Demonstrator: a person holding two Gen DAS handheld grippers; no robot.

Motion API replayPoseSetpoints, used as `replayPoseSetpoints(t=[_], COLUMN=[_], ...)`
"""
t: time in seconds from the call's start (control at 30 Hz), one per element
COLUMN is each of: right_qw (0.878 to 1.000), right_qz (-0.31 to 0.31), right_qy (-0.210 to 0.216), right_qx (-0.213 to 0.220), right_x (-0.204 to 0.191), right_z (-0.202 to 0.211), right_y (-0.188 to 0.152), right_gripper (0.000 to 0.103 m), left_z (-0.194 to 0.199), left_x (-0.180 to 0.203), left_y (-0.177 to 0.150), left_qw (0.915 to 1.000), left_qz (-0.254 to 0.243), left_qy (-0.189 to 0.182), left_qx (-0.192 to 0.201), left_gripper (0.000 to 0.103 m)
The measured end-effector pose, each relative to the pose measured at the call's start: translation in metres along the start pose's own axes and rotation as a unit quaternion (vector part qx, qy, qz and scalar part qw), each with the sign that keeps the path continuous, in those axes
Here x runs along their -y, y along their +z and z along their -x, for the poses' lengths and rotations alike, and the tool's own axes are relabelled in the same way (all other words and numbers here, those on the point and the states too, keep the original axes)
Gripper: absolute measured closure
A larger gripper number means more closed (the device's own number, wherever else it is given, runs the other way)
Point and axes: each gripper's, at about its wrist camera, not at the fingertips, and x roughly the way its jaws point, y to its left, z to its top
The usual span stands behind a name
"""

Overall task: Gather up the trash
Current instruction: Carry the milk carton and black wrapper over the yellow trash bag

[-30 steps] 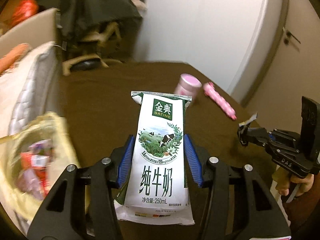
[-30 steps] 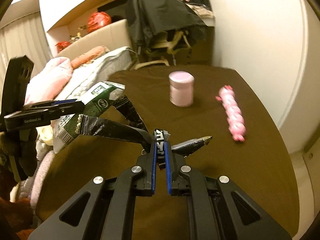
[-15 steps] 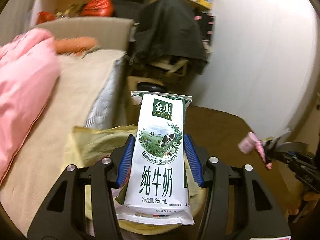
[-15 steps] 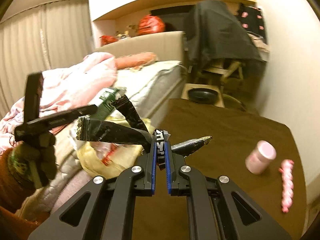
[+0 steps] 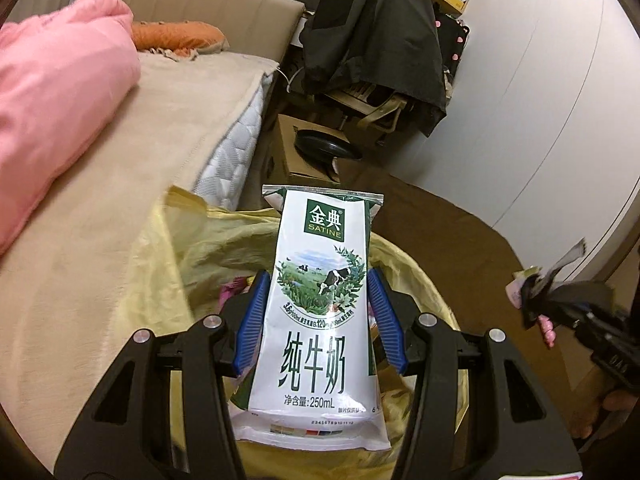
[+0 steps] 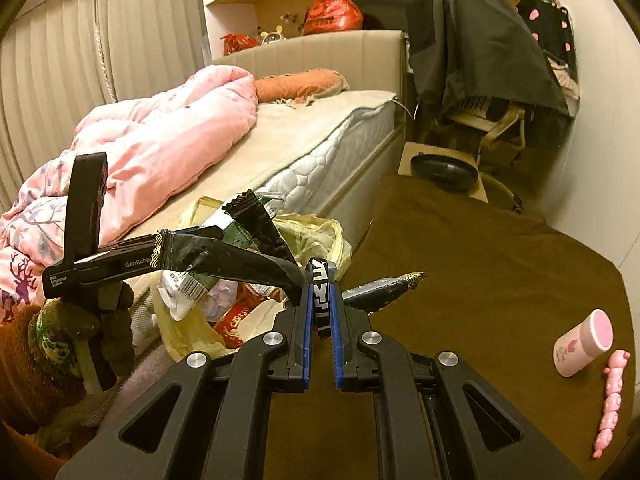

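Now that both hands have swung away from the brown table toward the bed, the view ahead of the left gripper has changed from tabletop a second ago to the yellow trash bag, whose open mouth lies directly beneath and beyond its fingers. That gripper clamps a white and green milk carton by its two long sides, the blue pads pressing on it, so the carton stands upright over the bag's opening, where some wrappers already lie. The right gripper, seen from its own camera, is pinched tight on a crumpled black wrapper, with strips of it fanning out to the left and right past the fingertips; it sits just right of the bag, near the table's left edge. In the right wrist view the left gripper shows at the left, above the bag and in front of the pink quilt. Both pieces of trash look ready to drop, and the carton seems the better placed of the two. On the far right of the table a pink jar and a pink beaded toy are left behind; whether they count as trash cannot be told.
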Motion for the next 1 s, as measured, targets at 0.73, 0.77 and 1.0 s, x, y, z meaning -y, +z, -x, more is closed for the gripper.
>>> replayPoseSetpoints(t=[0.73,0.77,1.0], right_qw=[0.998,0.997,0.993], right_qz=[0.004,0.007,0.003], right_qy=[0.066,0.075,0.101], right_qx=[-0.012,-0.017,-0.054], right_x=[-0.020,-0.026,-0.035], right_z=[-0.050,-0.056,-0.090], right_y=[0.030,0.032,0.029], right_gripper=[0.094,0.094,0.094], left_z=[-0.013,-0.011,-0.006], left_x=[-0.016,-0.020,-0.031], left_y=[-0.025,-0.024,-0.020], left_qw=[0.9977,0.9979,0.9982], left_qz=[-0.030,-0.025,-0.004], left_qy=[0.038,0.037,0.007], left_qx=[-0.048,-0.048,-0.059], left_gripper=[0.057,0.057,0.057])
